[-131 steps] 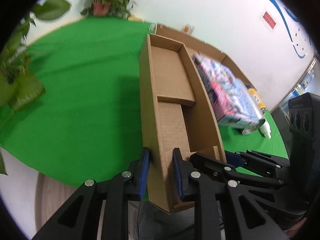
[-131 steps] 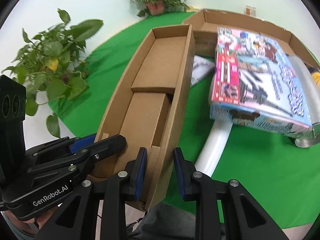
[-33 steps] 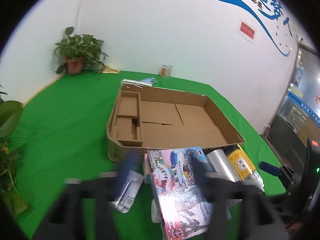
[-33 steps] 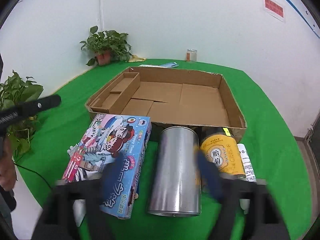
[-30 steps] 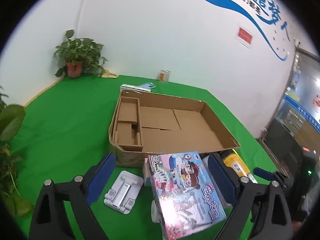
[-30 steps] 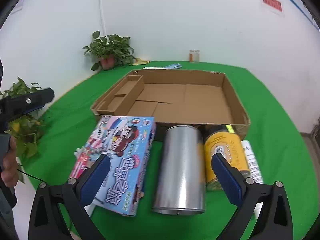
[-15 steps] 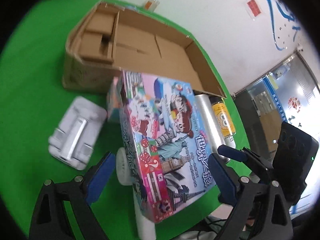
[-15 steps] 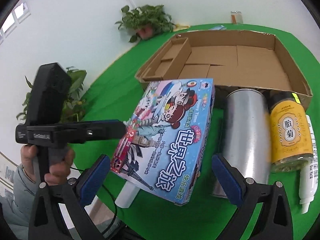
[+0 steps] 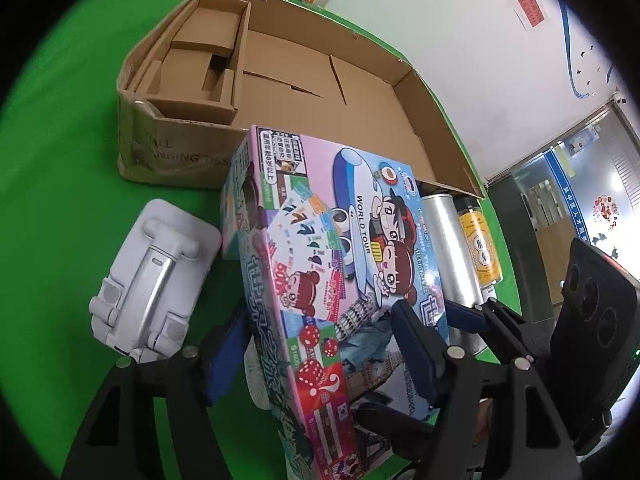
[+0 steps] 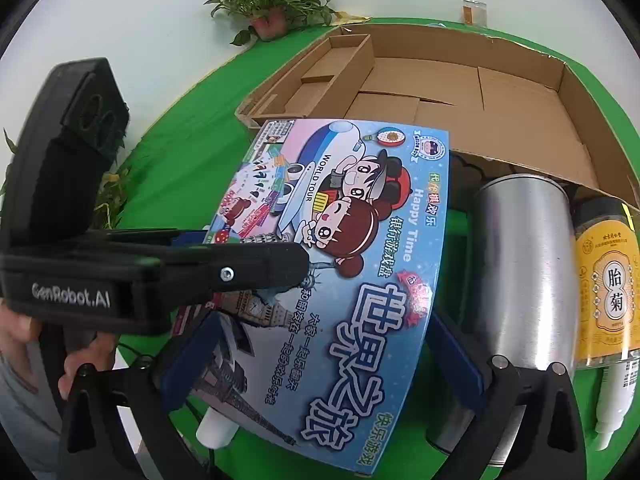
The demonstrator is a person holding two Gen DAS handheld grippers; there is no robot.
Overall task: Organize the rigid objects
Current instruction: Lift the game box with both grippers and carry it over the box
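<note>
A colourful board game box lies tilted on a white tube, in front of the big cardboard box. My left gripper straddles the game box's near left edge. Its jaws are closing, one pad beside the side face, the other over the lid, with no firm press visible. In the right wrist view one of its fingers reaches across the lid from the left. My right gripper stands wide open around the game box's near end, with one of its pads between the box and a silver can.
A narrow cardboard tray sits in the big box's left end. A white phone stand lies left of the game box. Right of the can are a yellow jar and a white bottle. A potted plant stands behind.
Both grippers have come down and tilted onto the game box, which now fills both views. The left jaws have narrowed around its edge. The narrow tray, held earlier, lies in the big box.
</note>
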